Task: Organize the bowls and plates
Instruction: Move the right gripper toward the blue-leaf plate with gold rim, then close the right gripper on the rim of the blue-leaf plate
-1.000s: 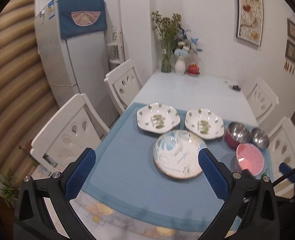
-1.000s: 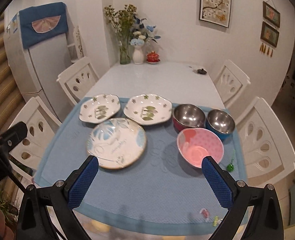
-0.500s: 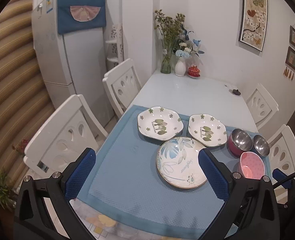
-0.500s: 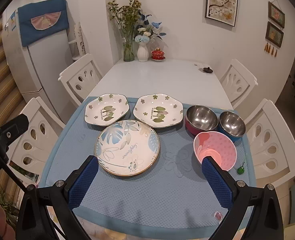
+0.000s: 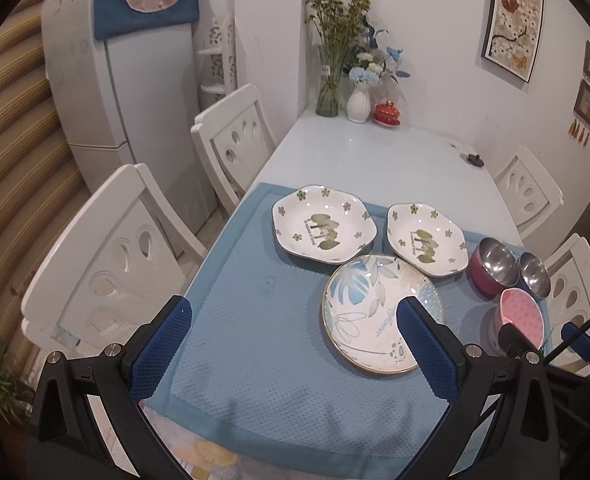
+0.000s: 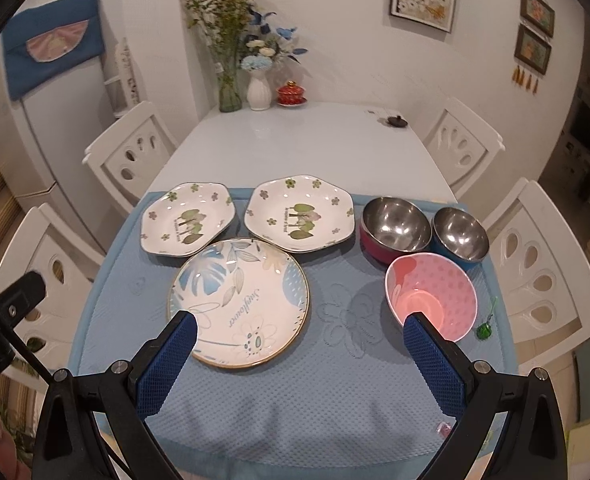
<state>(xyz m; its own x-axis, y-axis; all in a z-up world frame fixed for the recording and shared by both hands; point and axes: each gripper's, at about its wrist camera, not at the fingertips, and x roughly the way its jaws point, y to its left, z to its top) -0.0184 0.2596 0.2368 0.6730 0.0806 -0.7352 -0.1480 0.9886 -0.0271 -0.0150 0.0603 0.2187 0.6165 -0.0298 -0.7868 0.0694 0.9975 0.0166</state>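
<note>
Both claws hover above the near edge of a blue textured cloth mat (image 6: pixel 335 408), empty, the blue-padded fingers of the left gripper (image 5: pixel 293 346) and of the right gripper (image 6: pixel 301 364) spread wide apart. Nearest, just beyond the left finger of the right gripper, lies a round white plate with a pale blue leaf print and gold rim (image 6: pixel 239 303); in the left wrist view the same plate (image 5: pixel 369 314) sits ahead and partly behind that claw's right finger. Just beyond the right finger of the right gripper stands a pink dotted bowl (image 6: pixel 431 295), upright and separate, with a small green glass trinket (image 6: pixel 485 329) beside it to the right. Farther off, in a row from left to right, come two hexagonal white dishes with green tree and flower motifs (image 6: pixel 187 224) (image 6: pixel 299 213), the round plate's far rim meeting or slightly overlapping their near rims, then a steel bowl with a red outer shell (image 6: pixel 395 227) touching a smaller steel bowl with a blue outer shell (image 6: pixel 459 235). Beyond the mat, the bare white table (image 6: pixel 295 148) carries flower vases (image 6: pixel 259 90) at its far end. Judged progress: nothing is yet stacked or nested; every piece lies singly, so grouping plates with plates and bowls with bowls appears wholly outstanding.
</note>
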